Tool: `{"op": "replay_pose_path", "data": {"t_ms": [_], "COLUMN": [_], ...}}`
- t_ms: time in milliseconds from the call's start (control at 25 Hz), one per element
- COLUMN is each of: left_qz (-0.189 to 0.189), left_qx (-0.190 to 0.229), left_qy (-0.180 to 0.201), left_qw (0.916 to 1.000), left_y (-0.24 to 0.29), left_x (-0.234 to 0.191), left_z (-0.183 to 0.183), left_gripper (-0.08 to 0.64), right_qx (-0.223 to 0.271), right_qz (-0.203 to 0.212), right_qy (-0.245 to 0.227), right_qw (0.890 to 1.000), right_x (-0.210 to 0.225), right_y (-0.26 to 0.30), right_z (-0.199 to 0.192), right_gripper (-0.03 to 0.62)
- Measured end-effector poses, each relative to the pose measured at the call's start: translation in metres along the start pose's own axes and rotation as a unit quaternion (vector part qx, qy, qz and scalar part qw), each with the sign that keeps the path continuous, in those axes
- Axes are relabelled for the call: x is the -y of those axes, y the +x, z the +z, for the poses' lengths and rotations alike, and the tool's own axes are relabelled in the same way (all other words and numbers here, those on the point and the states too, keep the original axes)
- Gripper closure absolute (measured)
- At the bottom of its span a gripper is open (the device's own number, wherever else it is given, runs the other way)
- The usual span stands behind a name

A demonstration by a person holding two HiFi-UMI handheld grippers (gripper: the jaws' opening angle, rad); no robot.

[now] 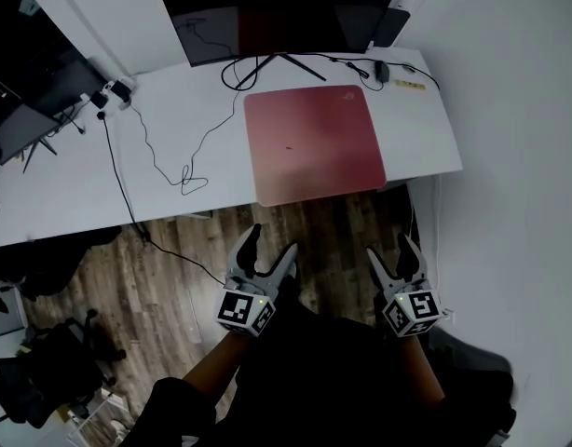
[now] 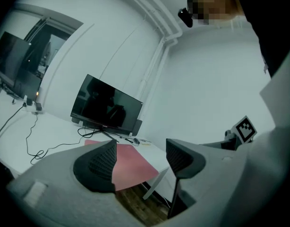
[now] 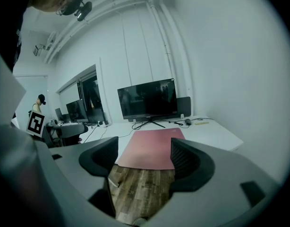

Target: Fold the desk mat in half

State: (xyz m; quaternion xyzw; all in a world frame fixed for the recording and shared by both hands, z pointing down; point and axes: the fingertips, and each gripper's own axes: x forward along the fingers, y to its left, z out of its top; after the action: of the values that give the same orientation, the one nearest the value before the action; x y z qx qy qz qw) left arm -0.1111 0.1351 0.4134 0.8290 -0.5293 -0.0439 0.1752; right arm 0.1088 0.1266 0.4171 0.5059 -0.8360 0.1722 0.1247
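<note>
A red desk mat [image 1: 314, 142] lies flat on the white desk [image 1: 100, 184], its near edge hanging slightly past the desk's front edge. Both grippers hover over the wooden floor, well short of the desk. My left gripper [image 1: 267, 250] is open and holds nothing; my right gripper [image 1: 396, 255] is open too. The left gripper view has the mat [image 2: 131, 167] between its jaws, far off. In the right gripper view the mat [image 3: 152, 148] lies straight ahead between the open jaws.
A black monitor [image 1: 277, 12] stands at the back of the desk, with a mouse [image 1: 382, 71] and a yellow strip [image 1: 409, 86] to the mat's right. Black cables [image 1: 165, 156] trail across the desk's left part. An office chair [image 1: 53, 361] stands at lower left.
</note>
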Motion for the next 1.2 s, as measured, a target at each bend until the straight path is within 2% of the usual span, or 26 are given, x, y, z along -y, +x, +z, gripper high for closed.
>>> {"op": "replay_pose_path", "data": {"t_ms": [200, 400, 560, 680, 800, 1000, 1200], "left_qz": [0.007, 0.019, 0.027, 0.028, 0.047, 0.087, 0.106], "left_qx": [0.0, -0.004, -0.007, -0.004, 0.005, 0.0, -0.017], "left_qy": [-0.009, -0.02, -0.007, -0.02, -0.027, -0.007, -0.022], "left_qw": [0.9999, 0.9996, 0.9996, 0.9994, 0.9985, 0.9962, 0.994], "left_y": [0.007, 0.004, 0.004, 0.007, 0.012, 0.03, 0.065], "left_x": [-0.031, -0.044, -0.041, -0.035, -0.039, -0.042, -0.033], "left_z": [0.007, -0.002, -0.005, -0.005, -0.005, -0.002, -0.012], "left_gripper": [0.236, 0.236, 0.236, 0.236, 0.236, 0.236, 0.236], "right_qx": [-0.026, -0.043, -0.038, -0.044, -0.045, -0.04, -0.039], "right_qz": [0.003, 0.015, 0.024, 0.037, 0.058, 0.083, 0.074], "right_qy": [0.016, -0.021, -0.025, -0.027, -0.022, -0.023, 0.001], "right_qw": [1.0, 0.999, 0.999, 0.998, 0.997, 0.995, 0.996], "right_x": [-0.009, -0.016, -0.014, -0.014, -0.011, 0.019, 0.08], "right_y": [0.02, 0.026, 0.035, 0.044, 0.059, 0.086, 0.107], "right_z": [-0.01, -0.007, 0.002, 0.001, 0.0, 0.012, 0.017], "right_gripper": [0.262, 0.262, 0.262, 0.262, 0.262, 0.262, 0.262]}}
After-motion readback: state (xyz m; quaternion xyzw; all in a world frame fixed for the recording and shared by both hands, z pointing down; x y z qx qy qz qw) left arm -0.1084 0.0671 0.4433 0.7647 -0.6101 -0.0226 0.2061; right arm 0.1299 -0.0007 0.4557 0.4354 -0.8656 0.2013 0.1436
